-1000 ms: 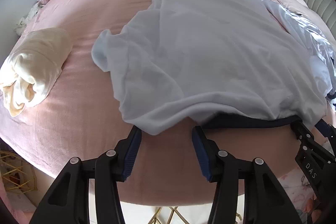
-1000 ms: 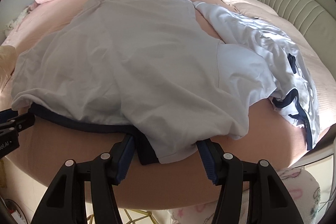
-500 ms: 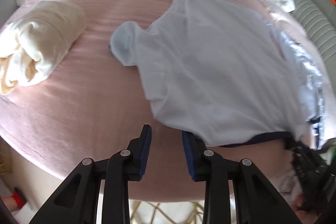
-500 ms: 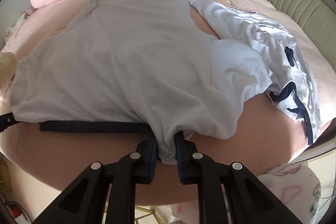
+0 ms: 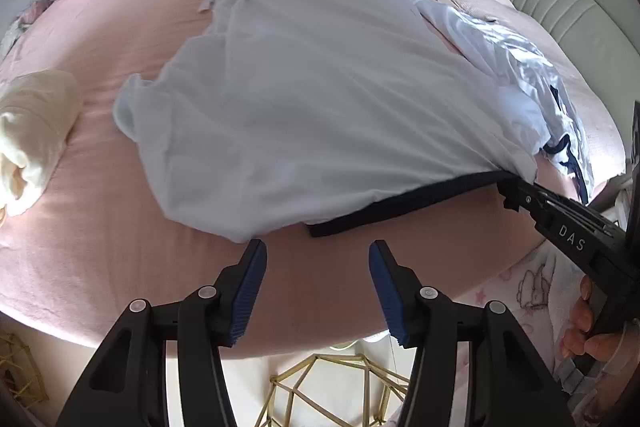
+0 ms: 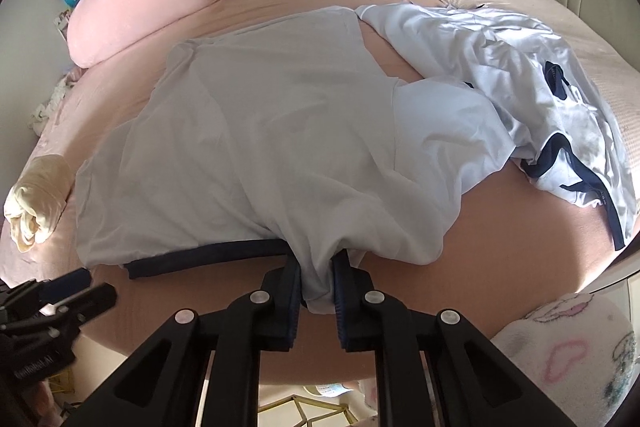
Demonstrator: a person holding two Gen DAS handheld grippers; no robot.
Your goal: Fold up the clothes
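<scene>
- Pink bed (image 5: pixel 100 227) carries everything, a wide soft surface for spreading clothes.
- Right gripper (image 6: pixel 317 291) has its jaws closed on the near hem of the pale blue shirt (image 6: pixel 280 131), probably to pull it flat.
- Left gripper (image 5: pixel 316 283) is wide apart, holding nothing, just before the shirt's edge.
- Another garment (image 6: pixel 560 99) lies crumpled at the right, a cream bundle (image 5: pixel 28 143) at the left.

Thin matt cloth shirt (image 6: pixel 280 131) with creases lies on a soft, smooth pink bedsheet (image 5: pixel 100 227).

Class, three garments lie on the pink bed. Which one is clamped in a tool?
The pale grey navy-hemmed shirt: the right tool grips its hem. The crumpled white garment and cream bundle lie untouched.
</scene>
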